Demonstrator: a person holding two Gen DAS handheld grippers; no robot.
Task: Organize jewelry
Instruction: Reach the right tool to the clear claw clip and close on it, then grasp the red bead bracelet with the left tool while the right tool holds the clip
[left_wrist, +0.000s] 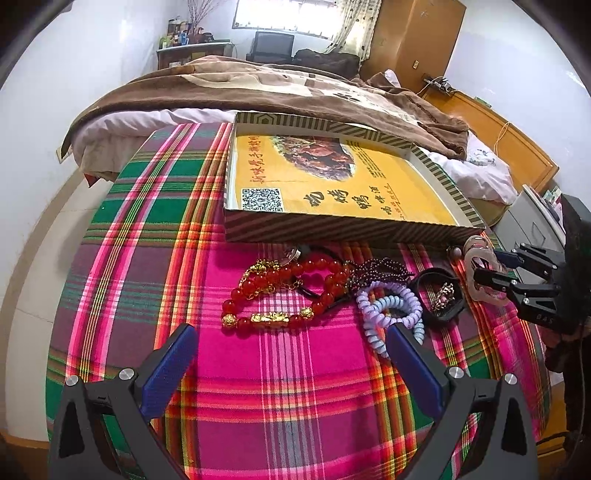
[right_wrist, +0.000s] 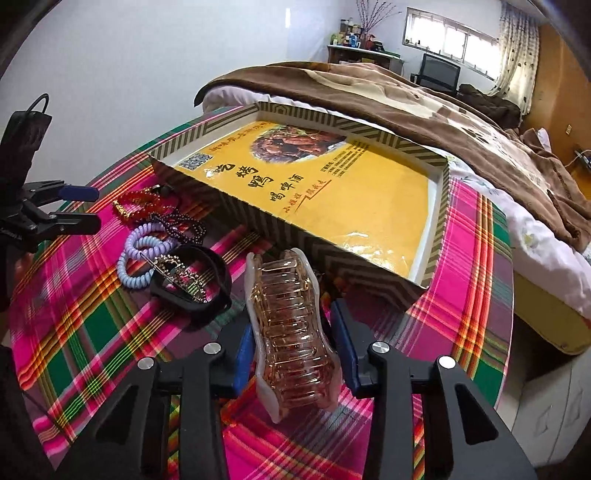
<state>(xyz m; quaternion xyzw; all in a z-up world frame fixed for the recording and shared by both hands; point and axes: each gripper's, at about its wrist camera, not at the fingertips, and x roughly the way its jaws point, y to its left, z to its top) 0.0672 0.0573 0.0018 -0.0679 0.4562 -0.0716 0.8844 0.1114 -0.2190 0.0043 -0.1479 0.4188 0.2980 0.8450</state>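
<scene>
A plaid cloth (left_wrist: 280, 387) in pink, green and orange covers a round table (right_wrist: 532, 402) set against a bed (left_wrist: 122, 122), where a brown blanket (left_wrist: 280, 86) lies rumpled over white sheets. At the far end of the room, a curtain (left_wrist: 352, 26) hangs beside a bright window (left_wrist: 284, 16), with a black chair (left_wrist: 274, 46) below it and a shelf (left_wrist: 192, 48) crowded with bottles to one side. A wooden wardrobe (left_wrist: 421, 40) fills the corner.
</scene>
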